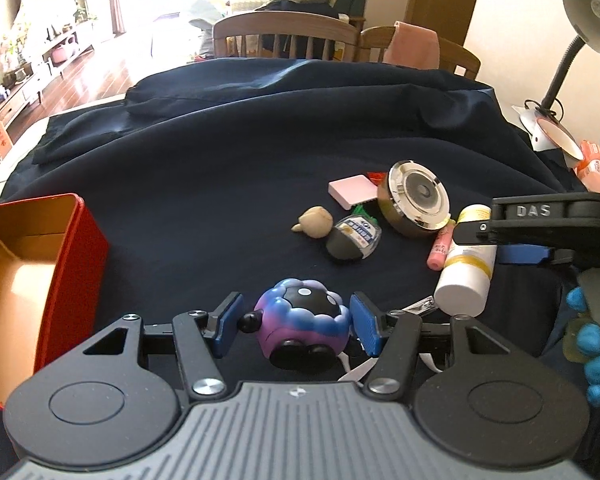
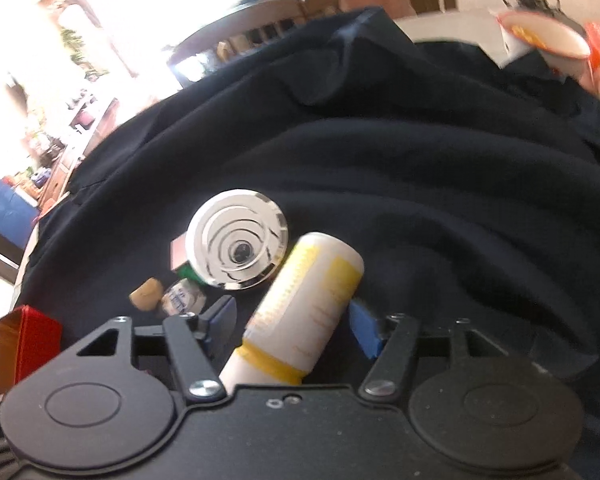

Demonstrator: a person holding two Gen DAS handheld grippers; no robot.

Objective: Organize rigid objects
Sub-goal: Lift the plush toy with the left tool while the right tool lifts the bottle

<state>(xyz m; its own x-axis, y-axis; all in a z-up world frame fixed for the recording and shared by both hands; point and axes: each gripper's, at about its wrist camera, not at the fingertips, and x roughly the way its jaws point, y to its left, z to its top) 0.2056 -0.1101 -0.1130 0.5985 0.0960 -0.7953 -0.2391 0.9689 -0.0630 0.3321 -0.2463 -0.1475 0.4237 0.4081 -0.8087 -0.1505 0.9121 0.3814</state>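
Purple toy [image 1: 300, 322]: clamped in left gripper [image 1: 296, 326], above the cloth [image 1: 220, 184] near the red box [image 1: 40, 264], whose visible part is empty. White bottle [image 2: 300, 312]: between right gripper [image 2: 296, 320] jaws, parted, no firm grip visible. Metal disc [image 1: 416, 200], pink block [image 1: 350, 190], small items clustered right; cloth's middle open.

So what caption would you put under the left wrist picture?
Left gripper clasps a purple-blue toy figure above dark cloth, red box alongside, clutter beyond.
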